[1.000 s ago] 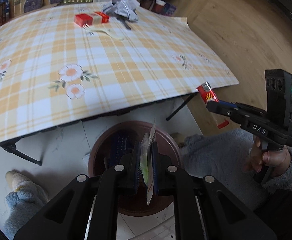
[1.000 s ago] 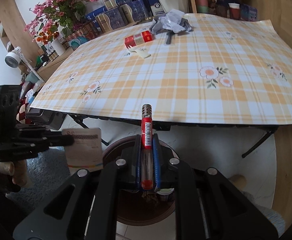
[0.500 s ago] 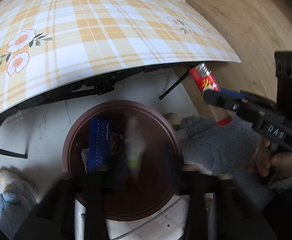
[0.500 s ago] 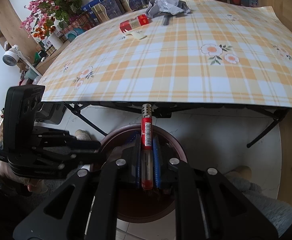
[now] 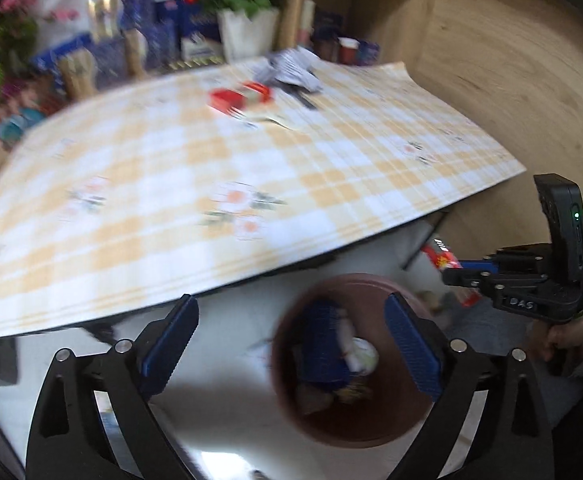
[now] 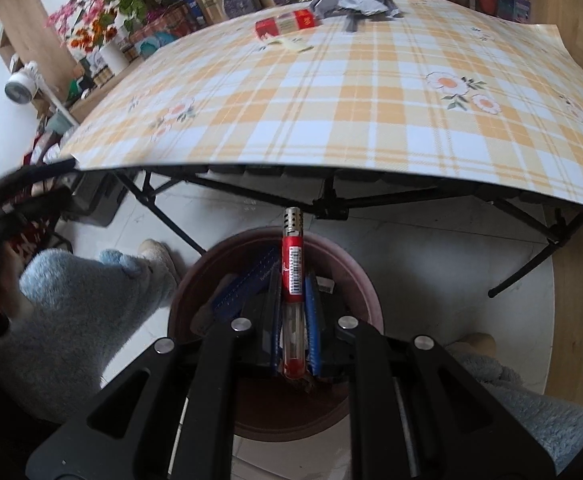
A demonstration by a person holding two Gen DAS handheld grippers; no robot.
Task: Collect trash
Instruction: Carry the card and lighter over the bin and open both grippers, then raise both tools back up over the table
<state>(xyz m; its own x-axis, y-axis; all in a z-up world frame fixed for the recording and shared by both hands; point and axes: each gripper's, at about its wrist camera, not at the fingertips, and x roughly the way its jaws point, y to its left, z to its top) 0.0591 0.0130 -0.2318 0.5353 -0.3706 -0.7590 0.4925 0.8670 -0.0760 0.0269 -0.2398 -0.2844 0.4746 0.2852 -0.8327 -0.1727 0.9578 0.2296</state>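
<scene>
Lighter (image 6: 292, 268) clamped in right hand-held gripper (image 6: 293, 304) above bin (image 6: 355, 280).

The left claw (image 5: 291, 344) tilts downward, and its jaws have just been opening; they now stand wide apart with nothing between them. The right claw (image 6: 293, 300) also tilts downward, its jaws clamped tight on a lighter (image 6: 292, 272) that sticks out toward 12 o'clock. In the left wrist view a hand (image 5: 571, 332) grips the right claw's handle at 3 o'clock.
</scene>
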